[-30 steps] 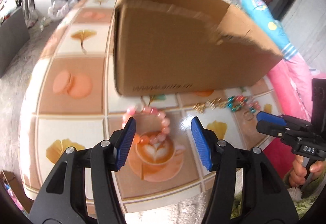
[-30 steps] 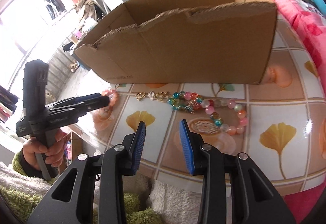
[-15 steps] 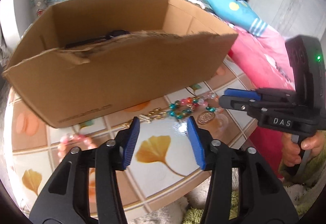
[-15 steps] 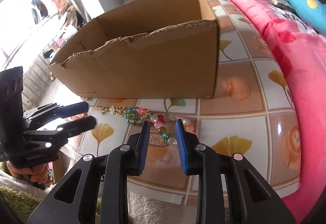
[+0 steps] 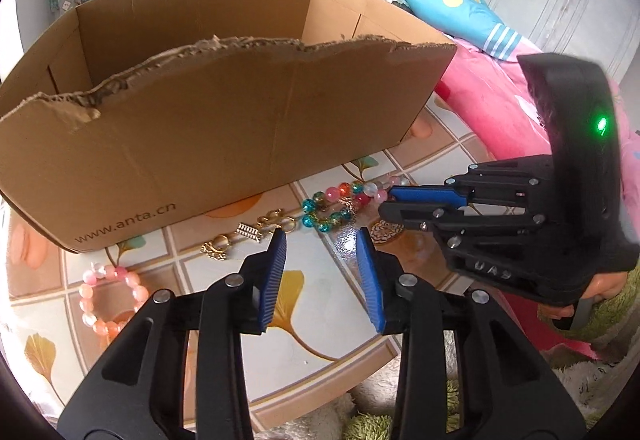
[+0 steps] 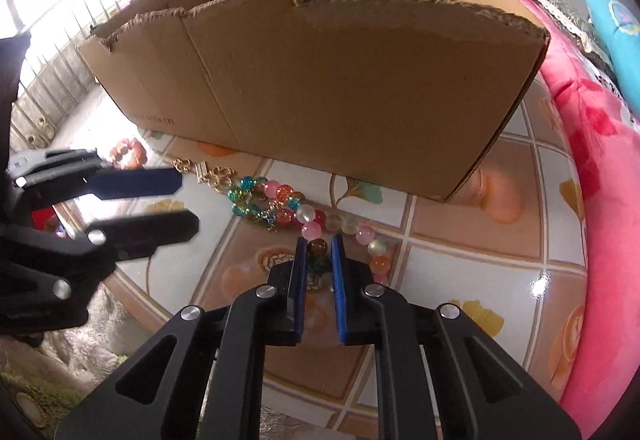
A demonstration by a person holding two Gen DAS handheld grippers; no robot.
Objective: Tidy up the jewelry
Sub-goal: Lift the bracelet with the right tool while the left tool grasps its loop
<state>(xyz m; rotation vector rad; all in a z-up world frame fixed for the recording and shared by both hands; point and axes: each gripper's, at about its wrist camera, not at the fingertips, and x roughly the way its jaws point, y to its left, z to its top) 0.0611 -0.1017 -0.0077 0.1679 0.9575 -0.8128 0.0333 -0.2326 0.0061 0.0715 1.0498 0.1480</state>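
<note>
Since a second ago the left gripper [image 5: 322,240] has swung away from the pink bead bracelet [image 5: 106,298] toward the gold chain [image 5: 248,234], while the right gripper [image 6: 319,242] has narrowed its fingers [image 6: 301,260] around the multicoloured bead bracelet [image 6: 280,206]. The right fingers are closing, nearly together, with a brown bead of that bracelet between their tips; whether the pads already press it I cannot tell. The left fingers [image 5: 276,268] are closing too, part open, with nothing between them above the tiled worktop [image 5: 304,304]. All three pieces of jewelry lie on the worktop just in front of the torn cardboard box [image 5: 224,128], the pink bracelet farthest left.
</note>
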